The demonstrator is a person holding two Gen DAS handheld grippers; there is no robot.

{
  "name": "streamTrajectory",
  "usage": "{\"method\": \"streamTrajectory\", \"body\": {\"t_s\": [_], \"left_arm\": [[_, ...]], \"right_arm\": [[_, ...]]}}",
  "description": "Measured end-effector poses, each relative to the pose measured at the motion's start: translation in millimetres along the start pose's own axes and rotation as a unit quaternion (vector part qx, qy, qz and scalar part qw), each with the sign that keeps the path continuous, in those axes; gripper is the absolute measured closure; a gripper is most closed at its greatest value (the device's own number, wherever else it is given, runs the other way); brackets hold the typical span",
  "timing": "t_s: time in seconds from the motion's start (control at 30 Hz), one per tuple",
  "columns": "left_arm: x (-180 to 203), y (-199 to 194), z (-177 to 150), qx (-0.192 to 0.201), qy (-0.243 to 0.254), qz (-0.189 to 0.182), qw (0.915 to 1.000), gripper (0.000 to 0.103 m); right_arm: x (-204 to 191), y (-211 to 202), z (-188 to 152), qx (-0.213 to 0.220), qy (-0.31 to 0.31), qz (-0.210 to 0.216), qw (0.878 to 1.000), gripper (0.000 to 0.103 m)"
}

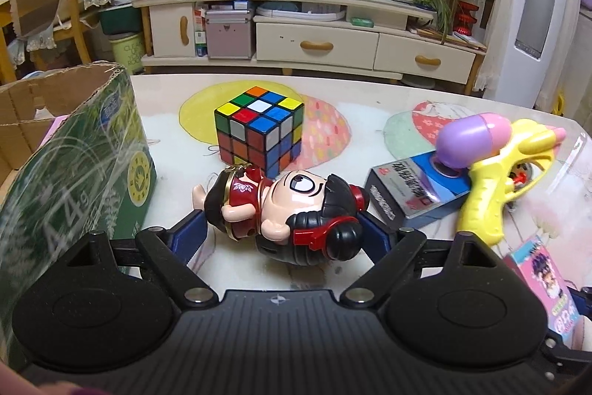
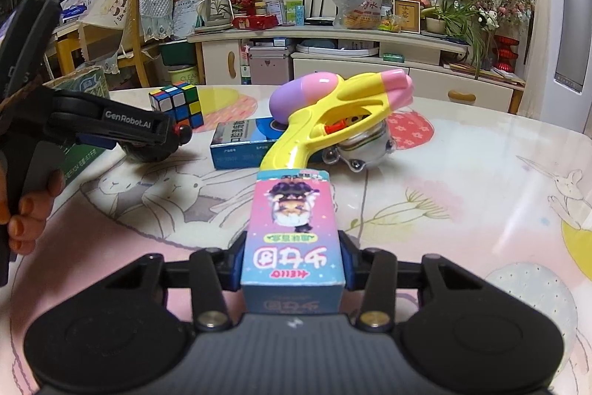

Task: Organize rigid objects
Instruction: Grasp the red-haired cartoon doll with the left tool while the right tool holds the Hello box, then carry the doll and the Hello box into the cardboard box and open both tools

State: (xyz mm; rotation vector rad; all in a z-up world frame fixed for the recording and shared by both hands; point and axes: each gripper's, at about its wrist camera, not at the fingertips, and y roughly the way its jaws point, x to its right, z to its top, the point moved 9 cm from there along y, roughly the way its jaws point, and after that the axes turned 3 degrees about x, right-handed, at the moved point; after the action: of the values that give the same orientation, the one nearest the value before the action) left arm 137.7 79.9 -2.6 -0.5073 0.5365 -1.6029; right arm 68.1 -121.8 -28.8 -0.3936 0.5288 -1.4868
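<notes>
On table (image 2: 462, 173) | one cube (image 1: 259, 128) | one doll (image 1: 281, 206) | two boxes | one water gun (image 2: 333, 113)

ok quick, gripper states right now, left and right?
Left gripper: jaws around the toy figurine lying on the table; pads look in contact, gripping it.
Right gripper: closed on the pink and blue box.
</notes>
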Motion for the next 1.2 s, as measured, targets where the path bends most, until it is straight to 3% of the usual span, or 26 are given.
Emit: {"method": "streamTrajectory", "body": {"t_s": [0.43, 1.2], "left_arm": [[21.9, -43.1, -21.8, 0.006, 0.009, -0.020, 0.9997, 0.000], [25.6, -114.7, -33.9, 0.027, -0.004, -0.063, 0.9977, 0.000]], "right_arm": [[2.9, -11.3, -3.0, -0.001, 0.016, -0.007, 1.000, 0.059], [-26.1, -85.2, 17.1, 0.030, 0.009, -0.018, 0.999, 0.059]]}}
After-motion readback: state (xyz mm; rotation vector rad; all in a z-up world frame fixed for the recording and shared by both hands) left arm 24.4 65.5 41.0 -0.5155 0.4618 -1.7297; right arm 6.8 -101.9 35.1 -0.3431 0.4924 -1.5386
